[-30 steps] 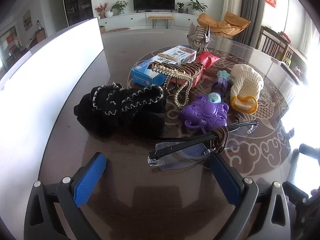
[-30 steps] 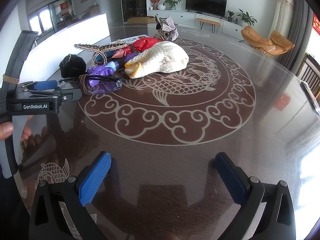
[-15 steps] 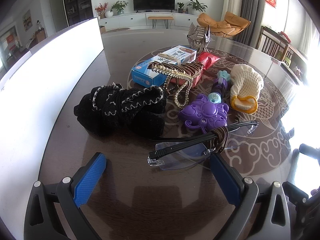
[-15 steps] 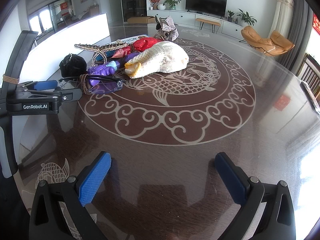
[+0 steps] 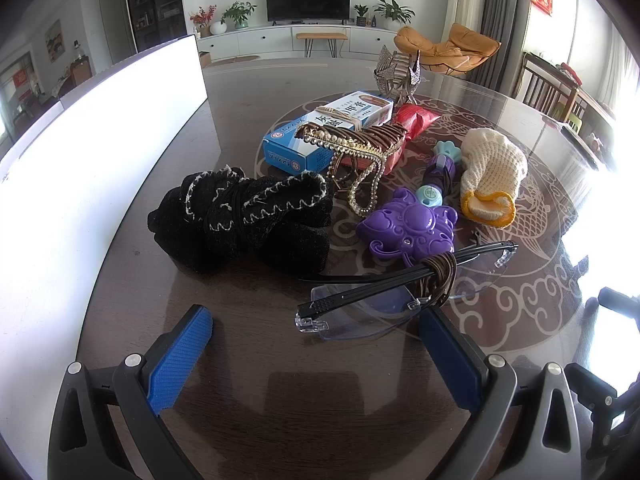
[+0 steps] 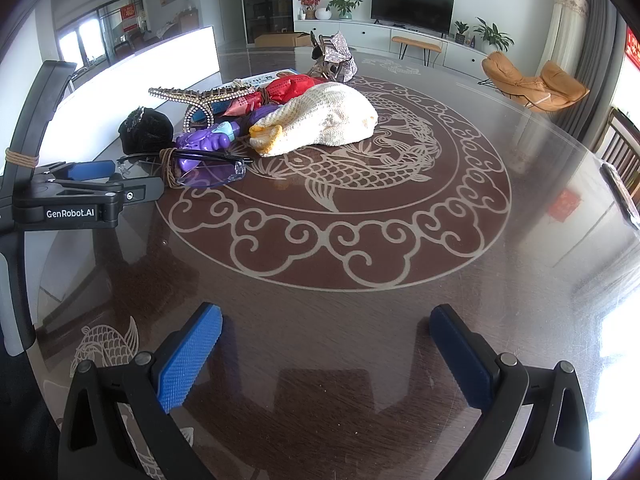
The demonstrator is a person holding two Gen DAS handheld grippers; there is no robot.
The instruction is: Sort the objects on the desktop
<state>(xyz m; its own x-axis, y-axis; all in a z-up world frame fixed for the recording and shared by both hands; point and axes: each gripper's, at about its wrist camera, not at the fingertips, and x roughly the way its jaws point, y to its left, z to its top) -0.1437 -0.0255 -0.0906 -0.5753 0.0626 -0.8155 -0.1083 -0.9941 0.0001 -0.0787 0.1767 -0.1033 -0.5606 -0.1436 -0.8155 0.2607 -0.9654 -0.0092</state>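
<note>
Left wrist view has my left gripper (image 5: 316, 344) hanging low over the dark glass-topped table (image 5: 248, 400), jaws spread wide and holding nothing. The pile is all bunched up ahead of it: a black knit bundle (image 5: 244, 220) with white stitching sits ahead and to the left, a beaded hair clip (image 5: 352, 148) is propped across a blue medicine box (image 5: 296, 148), and there's a red packet (image 5: 414, 120) behind that. A purple plastic toy (image 5: 412, 228) lies right behind the glasses (image 5: 384, 296), with a cream knitted pouch (image 5: 490, 178) off to the right and a little silver folded-paper ornament (image 5: 396, 76) at the far end. The glasses are closest to me, folded, with a brown cord (image 5: 440, 276) wound around the arms; one lens reaches in between the fingers, and the right blue pad (image 5: 448, 356) is just beside the cord wrap, though I can't tell if it's actually touching. The black bundle crowds the left side of the glasses, and the purple toy touches or nearly touches the frame at the back. On the right wrist view, my right gripper (image 6: 326, 354) is also wide open and empty, over bare table, well apart from the whole pile, with the carp pattern (image 6: 352, 168) lying between it and the objects.
</note>
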